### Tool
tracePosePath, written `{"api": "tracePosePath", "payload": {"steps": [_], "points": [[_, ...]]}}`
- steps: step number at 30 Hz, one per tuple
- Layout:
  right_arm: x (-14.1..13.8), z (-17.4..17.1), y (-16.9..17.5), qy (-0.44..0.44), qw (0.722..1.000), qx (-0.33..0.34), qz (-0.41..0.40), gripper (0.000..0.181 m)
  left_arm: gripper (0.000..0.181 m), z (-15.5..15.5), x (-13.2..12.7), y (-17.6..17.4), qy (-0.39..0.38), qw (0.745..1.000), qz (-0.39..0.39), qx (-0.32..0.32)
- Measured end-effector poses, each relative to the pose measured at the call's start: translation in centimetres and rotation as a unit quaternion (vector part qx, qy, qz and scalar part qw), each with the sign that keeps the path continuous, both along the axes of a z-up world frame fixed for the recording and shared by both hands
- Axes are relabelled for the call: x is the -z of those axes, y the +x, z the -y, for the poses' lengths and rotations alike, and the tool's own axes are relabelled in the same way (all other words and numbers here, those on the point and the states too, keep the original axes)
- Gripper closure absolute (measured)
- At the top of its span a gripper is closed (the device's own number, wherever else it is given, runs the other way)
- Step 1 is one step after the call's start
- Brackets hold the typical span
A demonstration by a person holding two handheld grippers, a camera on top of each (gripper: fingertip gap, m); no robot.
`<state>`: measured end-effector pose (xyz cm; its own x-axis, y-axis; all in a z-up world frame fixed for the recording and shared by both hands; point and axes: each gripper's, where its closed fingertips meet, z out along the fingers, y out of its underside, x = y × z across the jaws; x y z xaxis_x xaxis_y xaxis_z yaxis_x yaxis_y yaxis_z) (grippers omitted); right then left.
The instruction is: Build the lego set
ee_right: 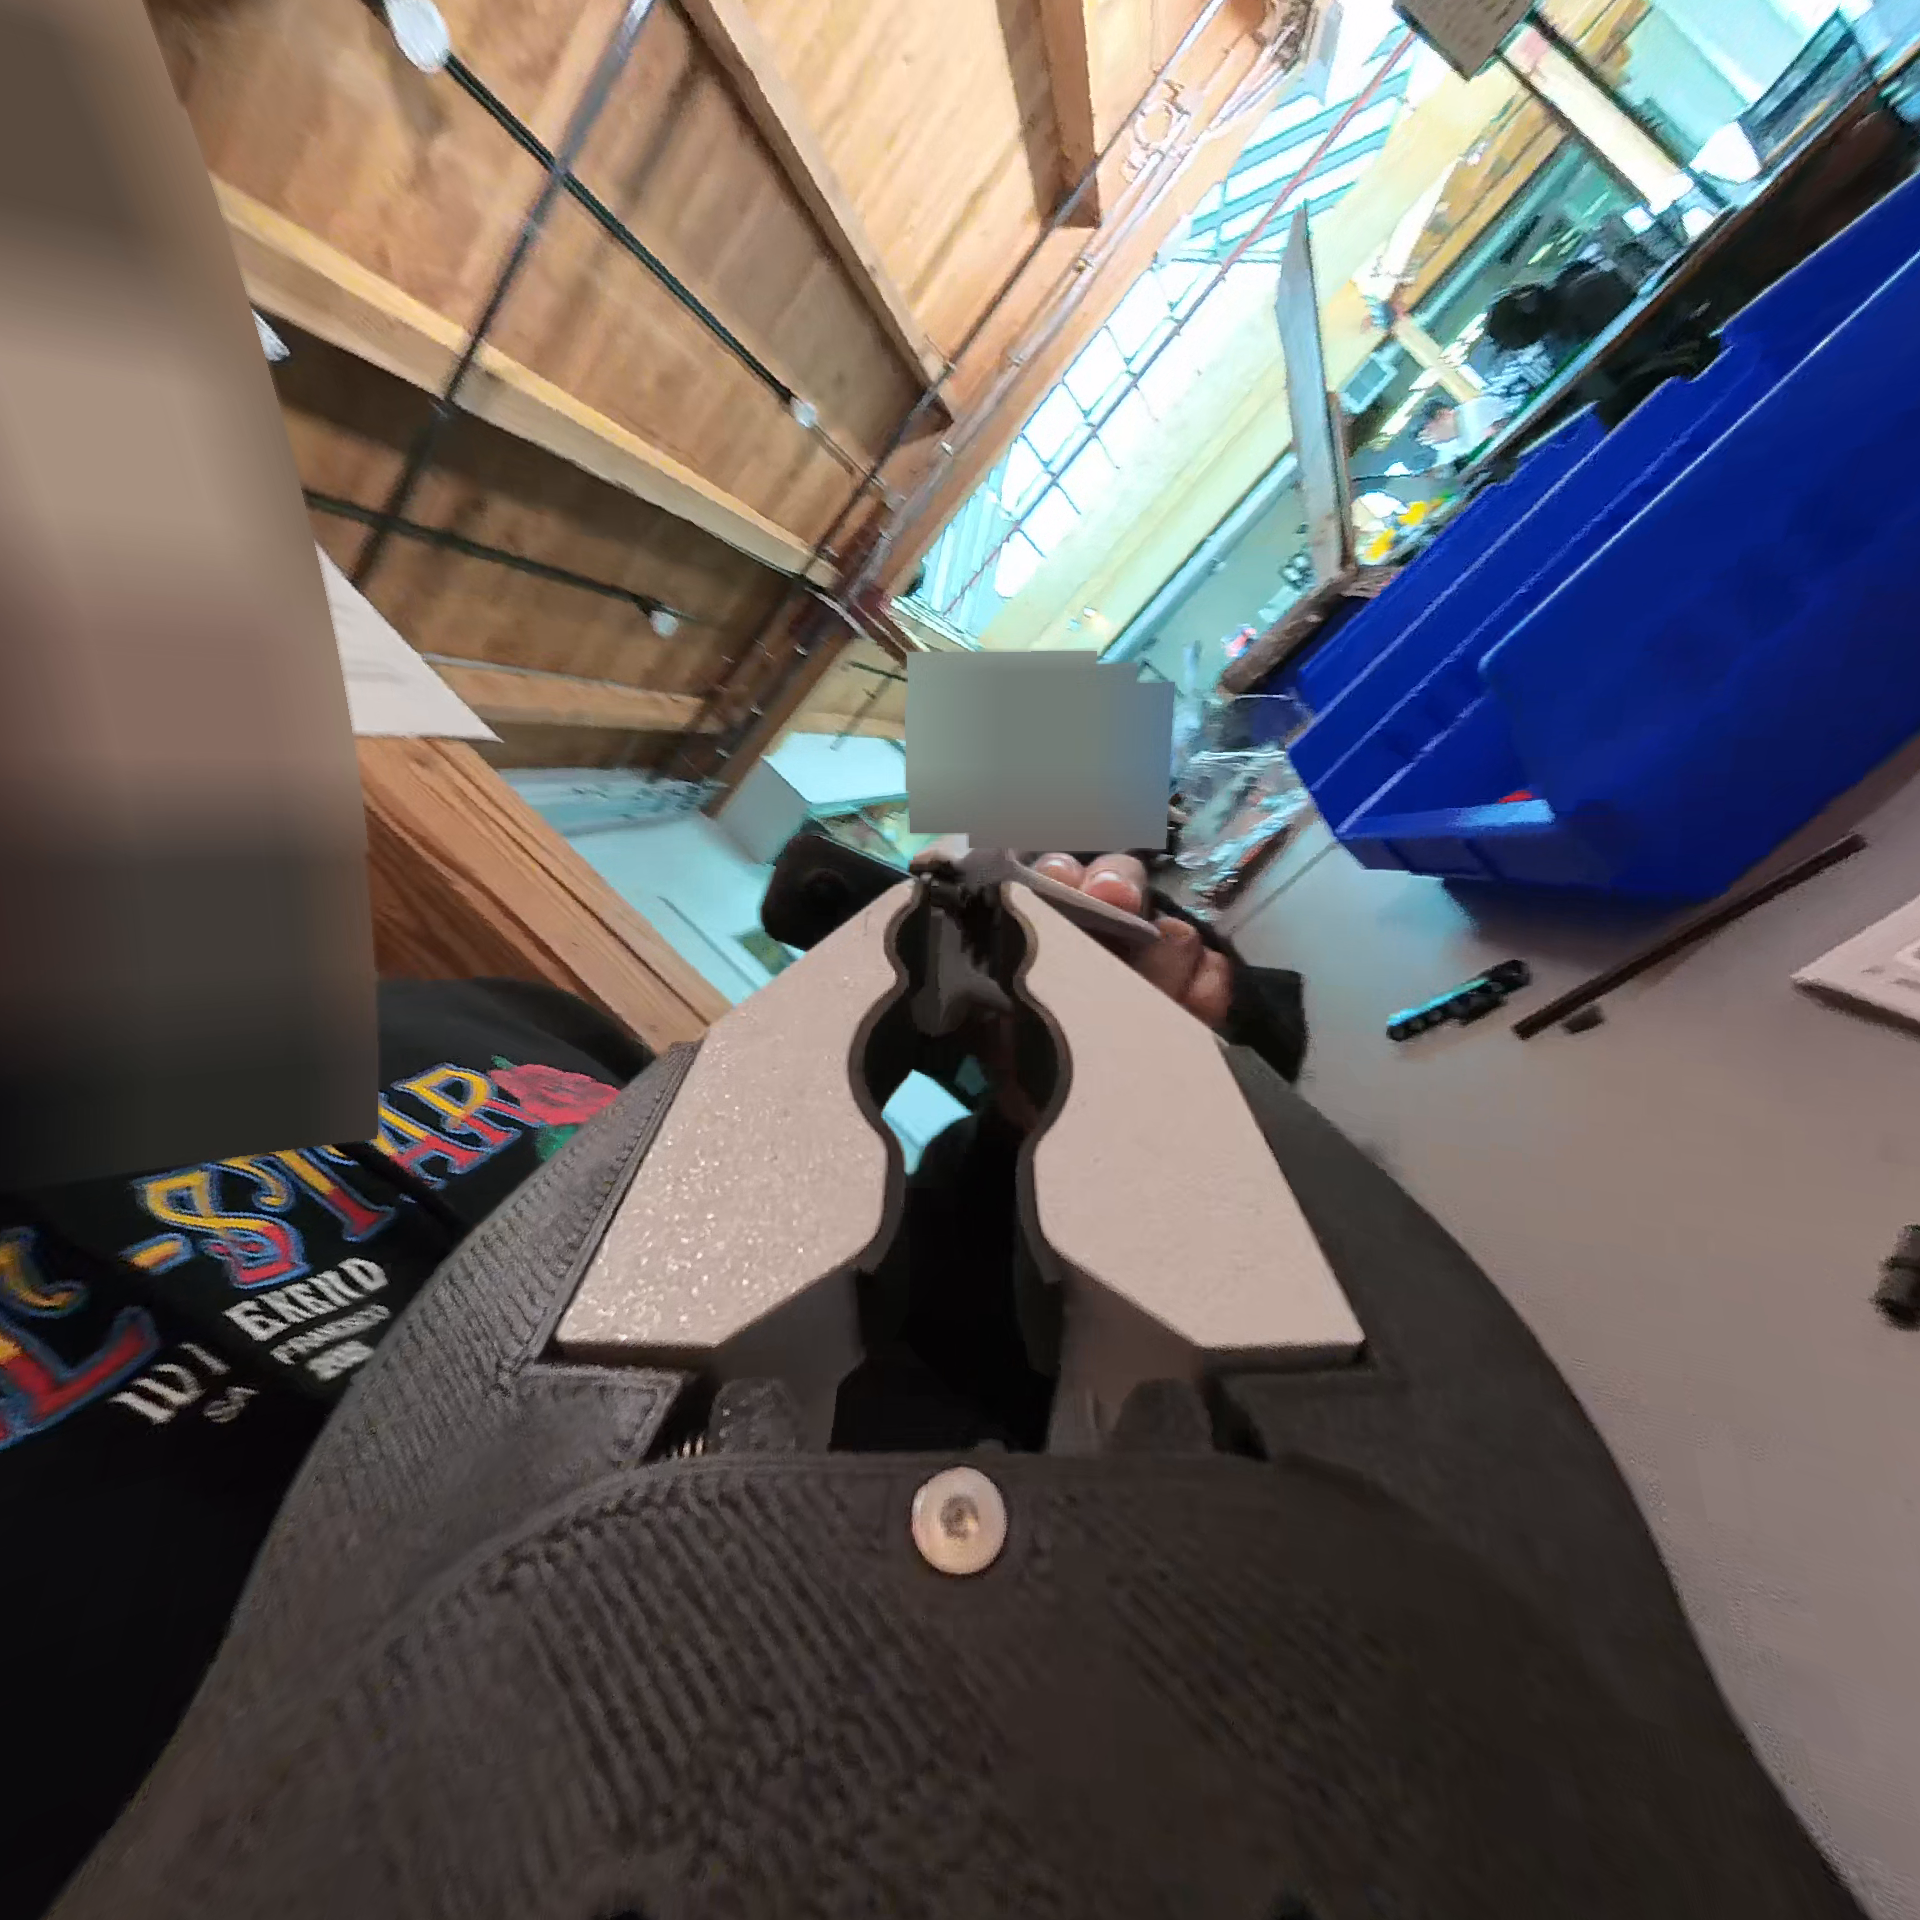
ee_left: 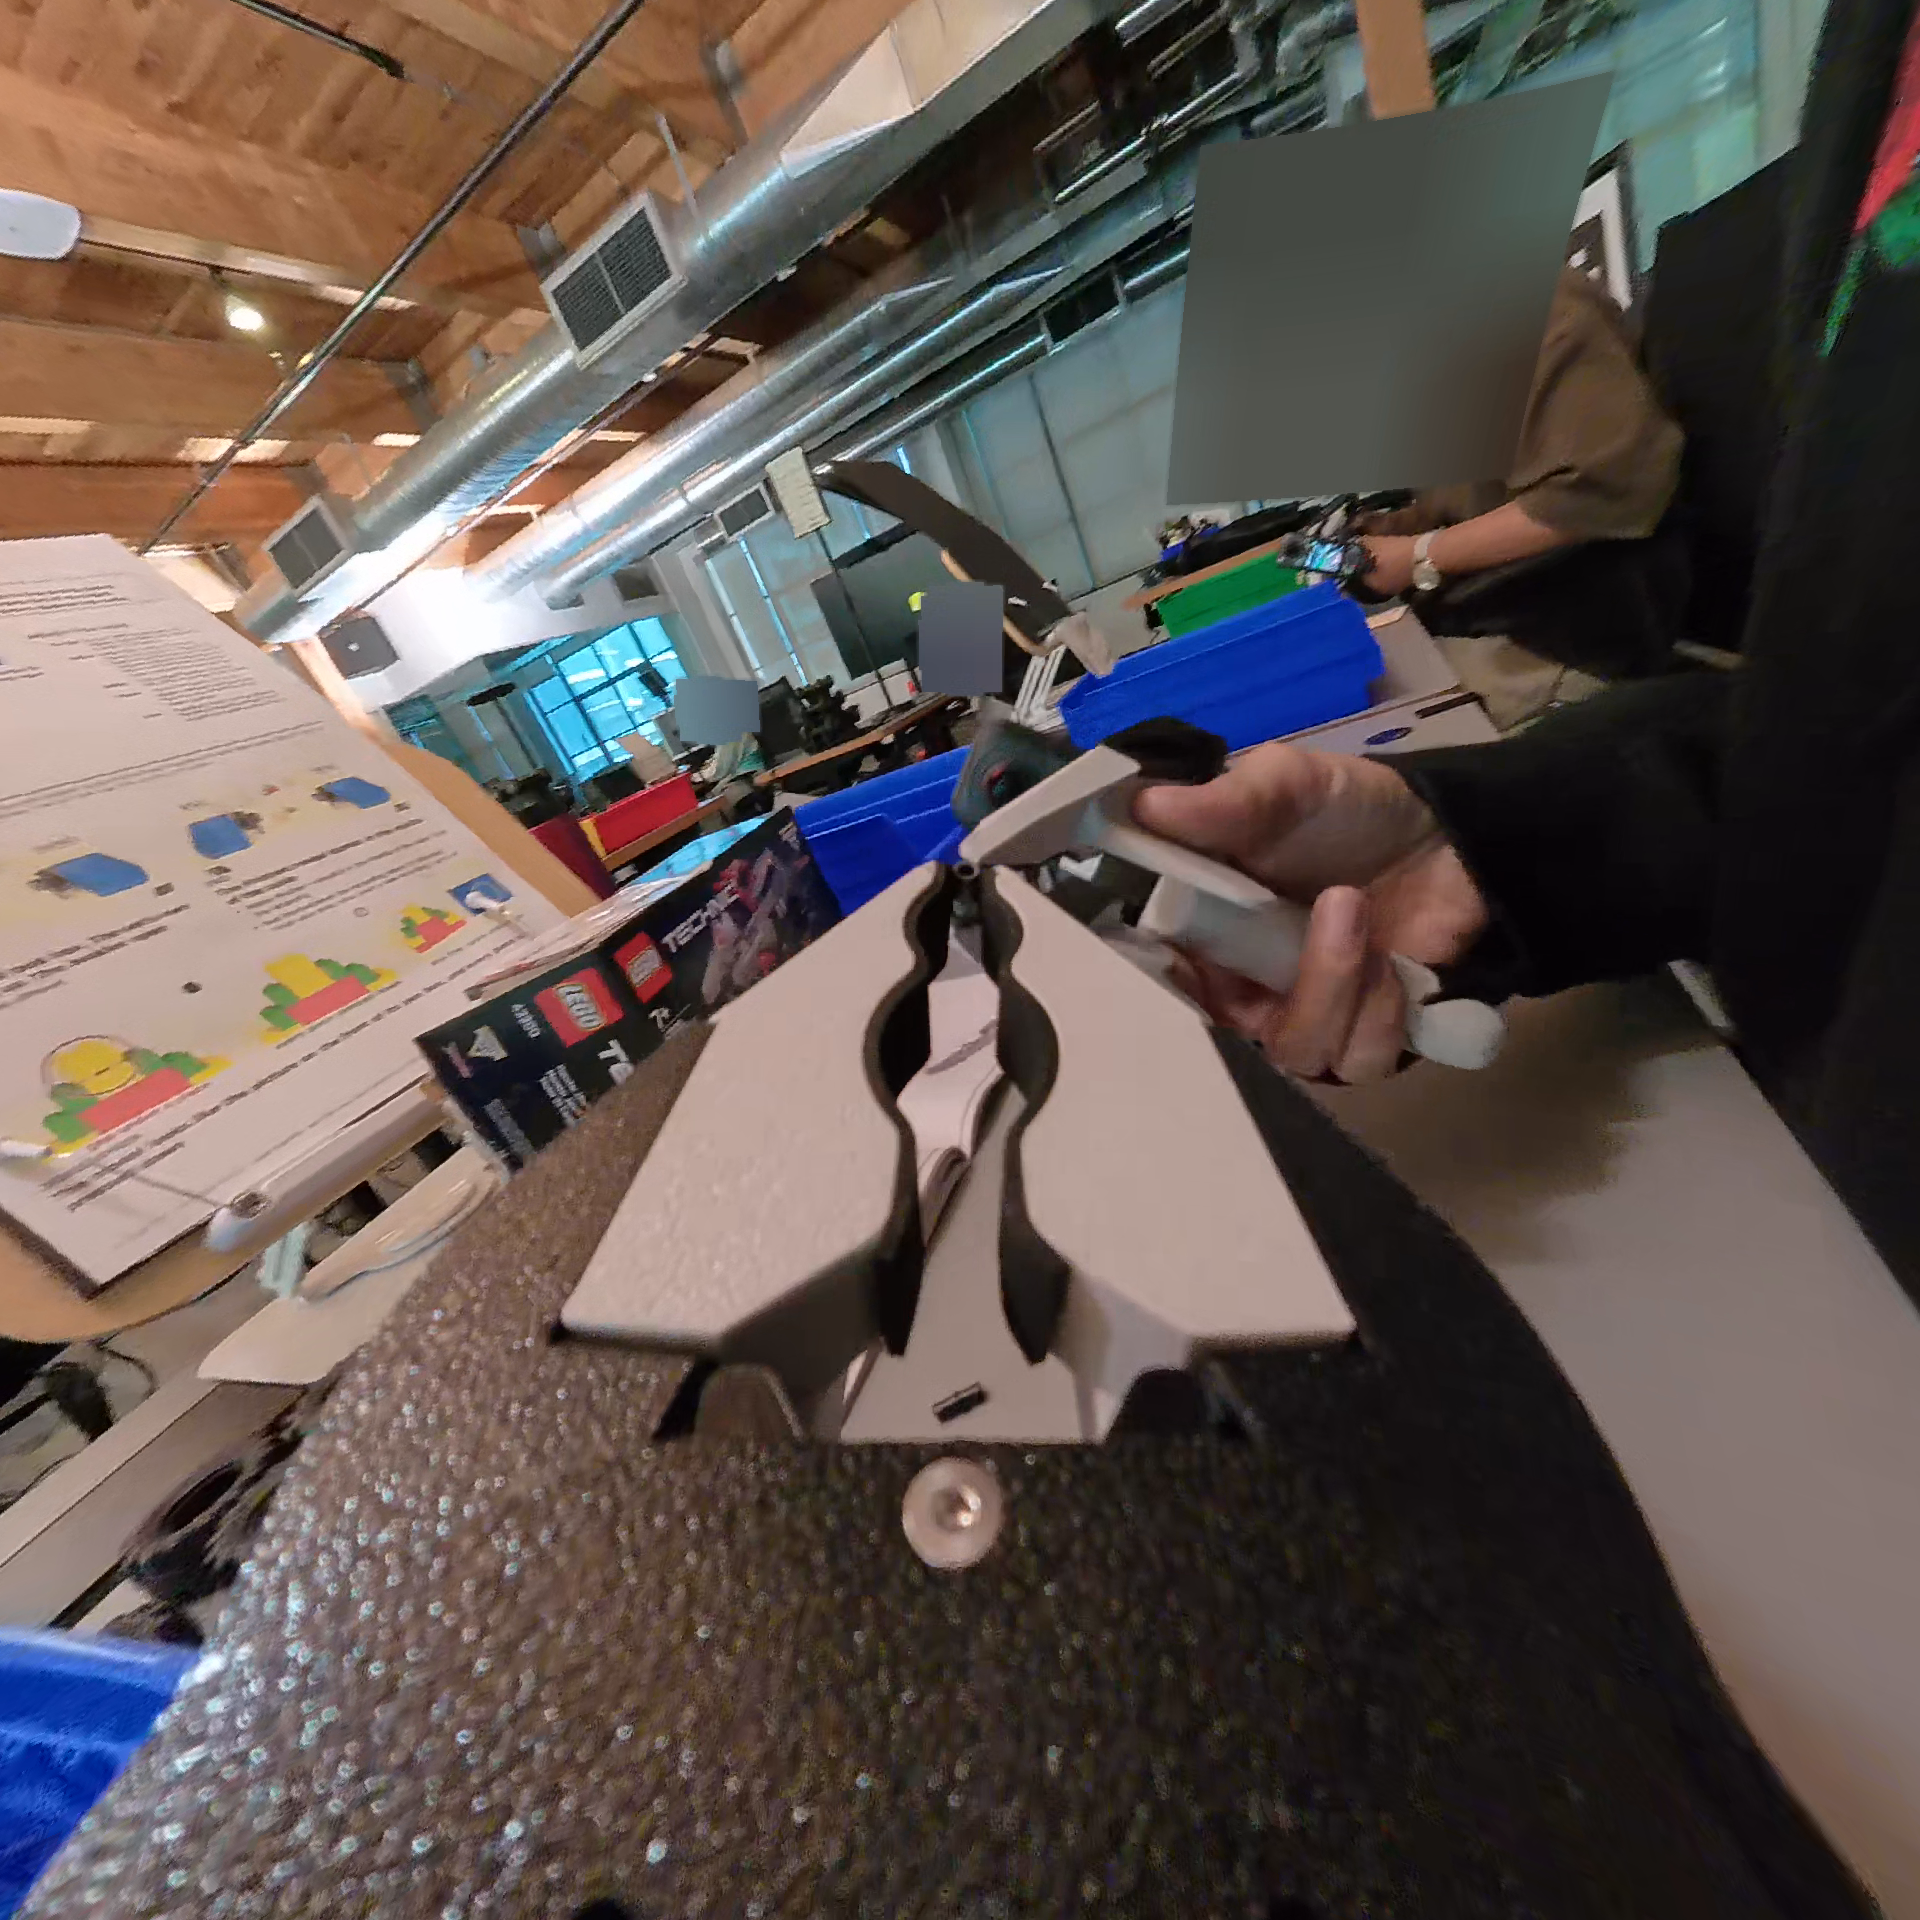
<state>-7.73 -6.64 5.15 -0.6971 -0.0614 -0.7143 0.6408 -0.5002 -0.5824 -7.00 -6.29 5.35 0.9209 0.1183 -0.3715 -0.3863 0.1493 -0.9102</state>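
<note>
In the left wrist view my left gripper [ee_left: 966,875] has its jaws nearly together on a small black Lego pin [ee_left: 968,869] at the tips. My right gripper [ee_left: 1044,816], held by a hand [ee_left: 1299,831], meets it tip to tip from the right. In the right wrist view my right gripper [ee_right: 961,885] is shut on a small dark Lego piece [ee_right: 948,971] that shows between the fingers. The left gripper's grey finger [ee_right: 1091,904] and the hand holding it lie just beyond. Both grippers are held up above the table.
A Lego box [ee_left: 623,987] and a propped instruction board [ee_left: 156,883] stand at the left. Blue bins [ee_right: 1662,644] stand at the back of the grey table [ee_right: 1558,1247]. A black beam [ee_right: 1455,1003], a long dark axle [ee_right: 1683,935] and another small part [ee_right: 1901,1288] lie loose there. My right gripper's tips are some 20 cm from the long dark axle [ee_right: 1683,935].
</note>
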Motion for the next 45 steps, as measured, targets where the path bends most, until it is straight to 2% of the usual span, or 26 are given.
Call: {"api": "tracePosePath", "payload": {"steps": [4,10,12,13,18,30,36,39,45], "points": [[-0.6,0.1,0.4,-0.062,0.997,-0.043,0.029,0.178,0.179,-0.1,0.1,0.3,-0.001,1.0,0.0,0.011],[-0.3,0.4,0.7,-0.07,0.995,-0.067,0.036,0.181,0.179,0.1,-0.1,0.6,0.007,1.0,0.002,0.018],[0.3,0.5,0.6,-0.053,0.996,-0.067,0.038,0.171,0.179,0.1,-0.2,0.6,0.01,1.0,0.005,0.023],[0.5,0.6,0.6,-0.05,0.996,-0.067,0.039,0.172,0.179,0.1,-0.2,0.6,0.008,1.0,0.006,0.025],[-0.3,0.6,1.0,-0.089,0.991,-0.087,0.04,0.178,0.179,0.1,-0.1,0.8,0.011,0.999,0.012,0.037],[-0.3,0.8,1.6,-0.135,0.979,-0.135,0.068,0.174,0.179,0.1,-0.2,1.5,0.016,0.998,0.011,0.06],[0.0,1.0,1.5,-0.137,0.977,-0.141,0.077,0.166,0.179,0.0,-0.1,1.6,0.012,0.998,0.01,0.065],[-0.2,0.9,1.6,-0.147,0.975,-0.146,0.078,0.174,0.179,0.1,0.1,1.4,0.012,0.998,0.012,0.062],[0.0,1.0,1.5,-0.134,0.979,-0.137,0.072,0.176,0.179,0.1,0.2,1.2,0.002,0.999,0.0,0.05]]}}
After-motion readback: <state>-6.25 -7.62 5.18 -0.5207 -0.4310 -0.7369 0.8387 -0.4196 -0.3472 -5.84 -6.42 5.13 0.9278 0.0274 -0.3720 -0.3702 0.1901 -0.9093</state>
